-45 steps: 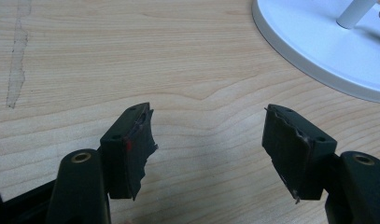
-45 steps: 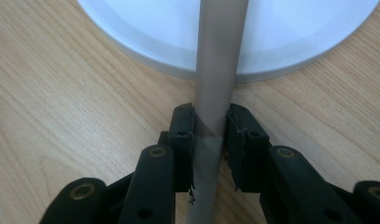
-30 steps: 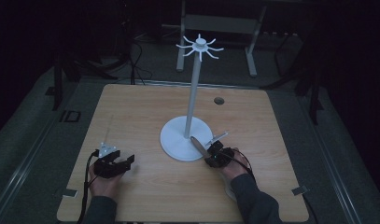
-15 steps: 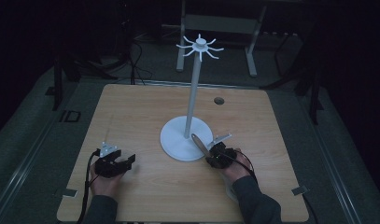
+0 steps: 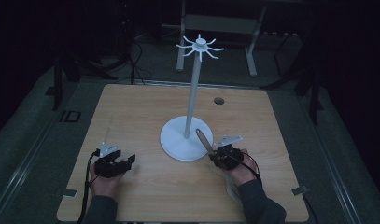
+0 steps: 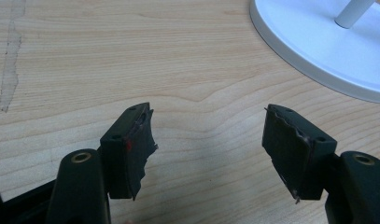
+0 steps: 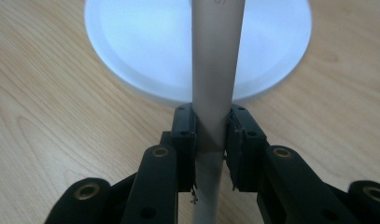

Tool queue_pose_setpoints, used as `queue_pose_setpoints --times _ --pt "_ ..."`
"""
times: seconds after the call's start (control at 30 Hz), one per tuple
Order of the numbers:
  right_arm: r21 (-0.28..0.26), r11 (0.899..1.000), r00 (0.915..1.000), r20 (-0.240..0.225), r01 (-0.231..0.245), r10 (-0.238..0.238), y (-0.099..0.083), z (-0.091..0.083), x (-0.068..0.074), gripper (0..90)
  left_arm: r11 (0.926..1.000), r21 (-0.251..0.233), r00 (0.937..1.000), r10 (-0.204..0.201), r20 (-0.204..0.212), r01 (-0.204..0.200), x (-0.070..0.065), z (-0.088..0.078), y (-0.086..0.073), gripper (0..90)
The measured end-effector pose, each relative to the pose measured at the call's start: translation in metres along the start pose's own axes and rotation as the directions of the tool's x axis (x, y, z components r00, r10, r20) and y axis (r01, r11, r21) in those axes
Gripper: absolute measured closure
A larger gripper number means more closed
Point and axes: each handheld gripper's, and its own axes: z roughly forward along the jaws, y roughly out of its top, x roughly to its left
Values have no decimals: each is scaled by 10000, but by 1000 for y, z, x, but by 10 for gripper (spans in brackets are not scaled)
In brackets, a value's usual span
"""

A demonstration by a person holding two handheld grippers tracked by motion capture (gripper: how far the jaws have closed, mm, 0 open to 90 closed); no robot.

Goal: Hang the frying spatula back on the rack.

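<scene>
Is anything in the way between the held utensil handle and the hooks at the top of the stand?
Nothing visible. The right claw is shut on the handle over the stand's base. The hooks sit high on the pole, with open space between.

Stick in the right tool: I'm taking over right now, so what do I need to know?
Right tool: shut on the stick, which points toward the white stand.
Left tool: open, empty, low over the table.
Stand: upright mid-table, hooks on top bare.
Done: stick gripped.
Left: probably hanging it on a hook.
</scene>
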Motion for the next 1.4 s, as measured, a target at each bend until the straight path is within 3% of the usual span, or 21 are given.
queue_pose_setpoints --times 0.33,0.63,0.87,1.17,1.4 --pt "-1014 9948 9999 85 -135 144 0 -16 -5 744 10000 16 10000 30 -3 -30 0 0 0 336" --pt "-1920 9814 10000 31 -39 46 3 -26 -7 744 10000 -7 10000 29 -3 -29 0 0 0 336" --pt "-2228 9748 9998 138 -84 118 7 -31 -9 744 10000 5 10000 36 -16 -36 0 0 0 335" --pt "-3003 9537 9998 -56 -193 185 12 -41 -12 744 9999 61 9999 108 -48 -108 0 1 0 337" --pt "-3304 9437 9998 -96 -180 157 15 -44 -13 744 9999 76 9999 123 -60 -122 0 1 0 342"
